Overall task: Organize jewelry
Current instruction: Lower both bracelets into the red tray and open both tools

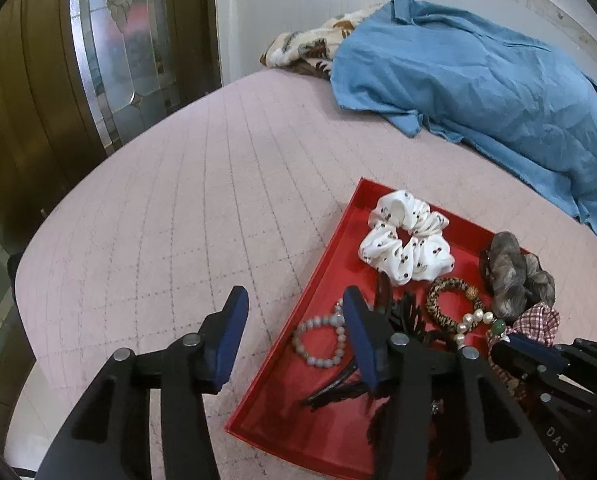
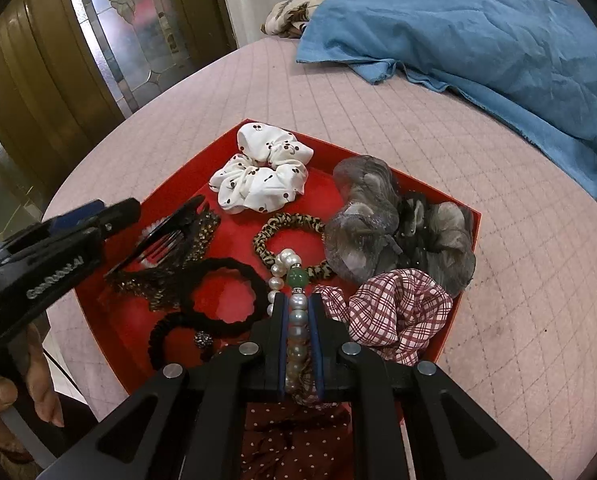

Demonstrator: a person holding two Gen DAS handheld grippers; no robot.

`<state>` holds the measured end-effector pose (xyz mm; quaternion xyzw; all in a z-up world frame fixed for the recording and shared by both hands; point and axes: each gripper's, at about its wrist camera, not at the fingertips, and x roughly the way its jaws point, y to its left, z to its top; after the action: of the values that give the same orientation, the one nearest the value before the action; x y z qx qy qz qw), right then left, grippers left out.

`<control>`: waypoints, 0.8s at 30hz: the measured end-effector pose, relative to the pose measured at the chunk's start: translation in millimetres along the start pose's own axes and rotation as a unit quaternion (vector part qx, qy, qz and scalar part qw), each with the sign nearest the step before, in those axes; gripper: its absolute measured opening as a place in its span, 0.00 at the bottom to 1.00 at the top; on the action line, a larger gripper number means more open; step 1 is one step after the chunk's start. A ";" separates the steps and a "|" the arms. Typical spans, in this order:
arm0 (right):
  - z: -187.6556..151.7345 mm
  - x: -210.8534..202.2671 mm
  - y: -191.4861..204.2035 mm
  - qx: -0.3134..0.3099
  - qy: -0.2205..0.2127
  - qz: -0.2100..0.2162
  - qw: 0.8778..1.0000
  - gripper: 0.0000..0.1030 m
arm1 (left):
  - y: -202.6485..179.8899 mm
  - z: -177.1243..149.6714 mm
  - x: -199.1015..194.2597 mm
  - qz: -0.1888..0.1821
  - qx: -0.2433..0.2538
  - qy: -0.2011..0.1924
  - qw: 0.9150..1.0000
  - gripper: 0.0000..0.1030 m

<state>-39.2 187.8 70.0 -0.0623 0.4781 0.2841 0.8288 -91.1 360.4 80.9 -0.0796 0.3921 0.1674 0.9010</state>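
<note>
My right hand-held gripper (image 2: 298,320) is clamped on a pearl bracelet (image 2: 297,312), its green bead (image 2: 297,278) just past the pads at twelve o'clock. My left hand-held gripper (image 1: 294,332) stands parted, nothing between its pads, one pad over the rim of the red tray (image 1: 338,240). The tray lies on a pink quilted bed (image 1: 178,200) and holds a white spotted scrunchie (image 2: 262,176) at eleven o'clock, a leopard-print band (image 2: 288,226), a grey bead bracelet (image 1: 320,340), black hair ties (image 2: 222,296), a grey gauze scrunchie (image 2: 378,216) and a plaid one (image 2: 398,312) at three o'clock.
</note>
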 end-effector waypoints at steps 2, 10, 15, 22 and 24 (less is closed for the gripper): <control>-0.2 1.7 -1.2 0.003 0.002 -0.001 1.000 0.11 | -1.9 0.2 -1.0 0.000 0.006 -0.003 1.000 0.48; -1.6 -6.3 1.3 -0.002 -0.007 0.000 1.000 0.27 | -4.1 1.4 -2.1 -0.002 0.011 -0.007 1.000 0.52; -2.6 -16.9 6.6 -0.009 -0.021 -0.002 1.000 0.32 | -2.4 1.2 -5.1 -0.005 0.006 -0.013 1.000 0.57; -5.0 -38.3 8.5 -0.009 -0.044 -0.003 0.999 0.41 | -2.3 0.2 -10.6 -0.009 0.004 -0.023 1.000 0.62; -7.1 -45.0 8.9 -0.011 -0.051 -0.007 0.999 0.44 | -2.1 -0.6 -11.7 -0.010 0.003 -0.025 1.000 0.63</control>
<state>-66.5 174.0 104.9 -0.0596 0.4314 0.2865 0.8533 -98.2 355.5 89.1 -0.0770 0.3694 0.1594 0.9123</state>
